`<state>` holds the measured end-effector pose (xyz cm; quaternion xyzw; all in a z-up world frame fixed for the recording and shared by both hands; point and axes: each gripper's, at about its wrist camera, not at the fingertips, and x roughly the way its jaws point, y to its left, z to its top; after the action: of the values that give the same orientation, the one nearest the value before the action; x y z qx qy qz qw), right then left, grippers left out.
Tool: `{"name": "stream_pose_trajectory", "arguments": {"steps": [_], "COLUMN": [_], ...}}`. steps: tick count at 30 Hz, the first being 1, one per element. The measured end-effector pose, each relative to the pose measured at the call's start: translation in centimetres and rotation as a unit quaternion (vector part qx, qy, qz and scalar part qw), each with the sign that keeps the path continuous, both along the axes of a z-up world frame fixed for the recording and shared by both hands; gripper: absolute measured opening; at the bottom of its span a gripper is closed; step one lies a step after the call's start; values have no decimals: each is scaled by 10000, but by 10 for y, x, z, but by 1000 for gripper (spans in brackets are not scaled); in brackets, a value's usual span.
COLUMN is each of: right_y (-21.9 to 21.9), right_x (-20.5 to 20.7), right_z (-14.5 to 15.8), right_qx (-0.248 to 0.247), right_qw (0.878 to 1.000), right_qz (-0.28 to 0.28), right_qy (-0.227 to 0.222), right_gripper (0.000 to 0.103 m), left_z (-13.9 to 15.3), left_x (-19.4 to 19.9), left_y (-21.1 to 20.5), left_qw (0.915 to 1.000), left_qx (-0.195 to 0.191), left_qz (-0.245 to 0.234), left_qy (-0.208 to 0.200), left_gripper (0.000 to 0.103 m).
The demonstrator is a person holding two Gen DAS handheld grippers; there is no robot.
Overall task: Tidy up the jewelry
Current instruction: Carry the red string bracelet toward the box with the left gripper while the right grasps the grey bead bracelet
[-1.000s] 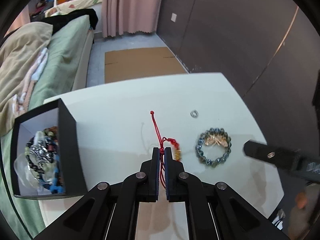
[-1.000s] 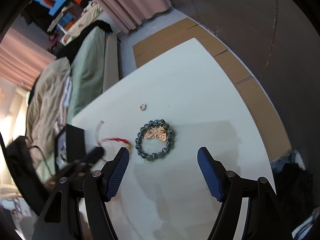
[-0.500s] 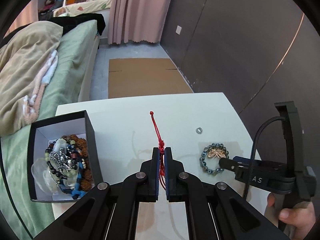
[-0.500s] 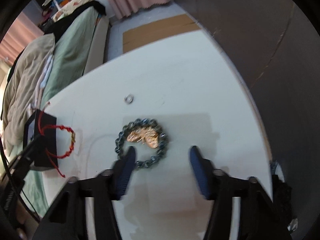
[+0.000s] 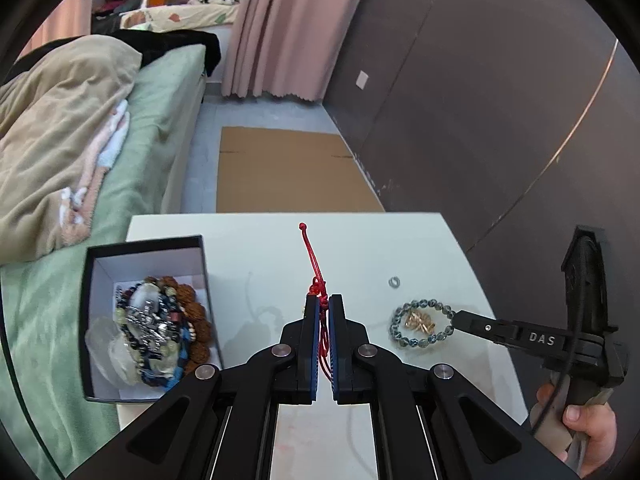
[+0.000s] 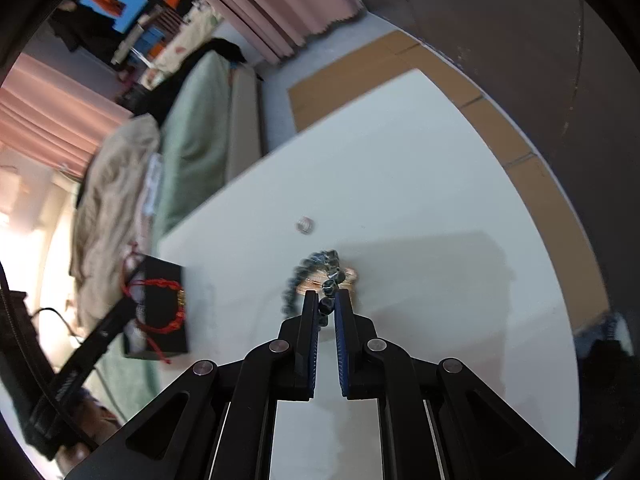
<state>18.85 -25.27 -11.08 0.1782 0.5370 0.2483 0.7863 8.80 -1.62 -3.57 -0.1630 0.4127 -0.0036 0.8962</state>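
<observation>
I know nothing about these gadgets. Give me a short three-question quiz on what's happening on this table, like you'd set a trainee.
1. True or false: the left hand-held gripper is shut on the red cord bracelet.
2. Which piece lies loose on the white table, touched by neither gripper? A) small ring B) blue bead bracelet C) red cord bracelet
3. Fill in: the black box already holds a pile of ____.

Key
1. True.
2. A: the small ring lies alone; the right hand-held gripper is closing its jaws, with beads of the blue bead bracelet between them.
3. Bracelets.
</observation>
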Motion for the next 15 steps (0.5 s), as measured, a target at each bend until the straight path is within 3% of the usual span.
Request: {"name": "stream_pose_trajectory", "arguments": {"steps": [9,15], "right_y": [18,39], "right_x": [-9,-12], "right_z": [29,43], "right_qx": [579,888], "right_qw": [9973,9936], "right_qz": [163,287], "right_qy": [-420,-632], "right_gripper": [10,10], "left_z": [24,26], "left_x": [-18,-24], "left_y": [26,51], "left_qw": [9989,9981], "left_qx": [-170,-198], "left_qz": [241,453], "left_qy": [-352,-364], "left_gripper": [4,4]}}
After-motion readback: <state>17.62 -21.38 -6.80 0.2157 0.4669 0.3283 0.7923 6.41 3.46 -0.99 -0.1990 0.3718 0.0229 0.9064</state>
